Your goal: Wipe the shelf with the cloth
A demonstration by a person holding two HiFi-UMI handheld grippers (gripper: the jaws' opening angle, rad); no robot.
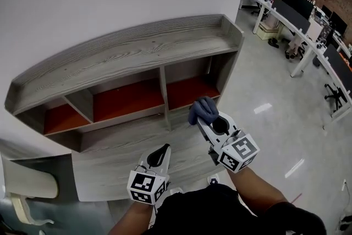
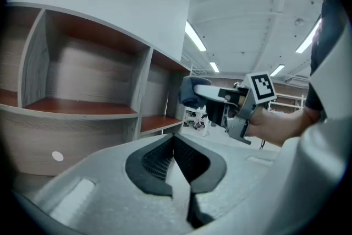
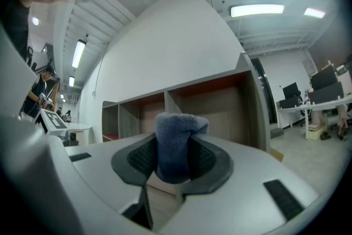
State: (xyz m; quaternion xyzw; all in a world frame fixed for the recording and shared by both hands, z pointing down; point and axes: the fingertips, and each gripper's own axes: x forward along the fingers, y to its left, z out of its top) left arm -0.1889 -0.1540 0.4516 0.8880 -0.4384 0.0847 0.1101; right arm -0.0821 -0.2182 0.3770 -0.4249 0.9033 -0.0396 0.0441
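Observation:
A grey wooden shelf (image 1: 137, 52) with orange-floored compartments stands against the white wall. My right gripper (image 1: 202, 118) is shut on a bunched blue cloth (image 1: 203, 109), held in the air in front of the right compartment (image 1: 191, 88). In the right gripper view the cloth (image 3: 177, 143) stands up between the jaws with the shelf (image 3: 181, 104) behind it. My left gripper (image 1: 163, 149) hangs lower and to the left, shut with nothing in it. The left gripper view shows its jaws closed together (image 2: 174, 159), and the right gripper with the cloth (image 2: 191, 91) beyond them.
A lower grey ledge (image 1: 126, 151) runs out below the compartments. To the right lies a shiny floor (image 1: 275, 113) with office desks (image 1: 300, 25) and monitors at the back. A pale chair (image 1: 27, 187) sits at the bottom left.

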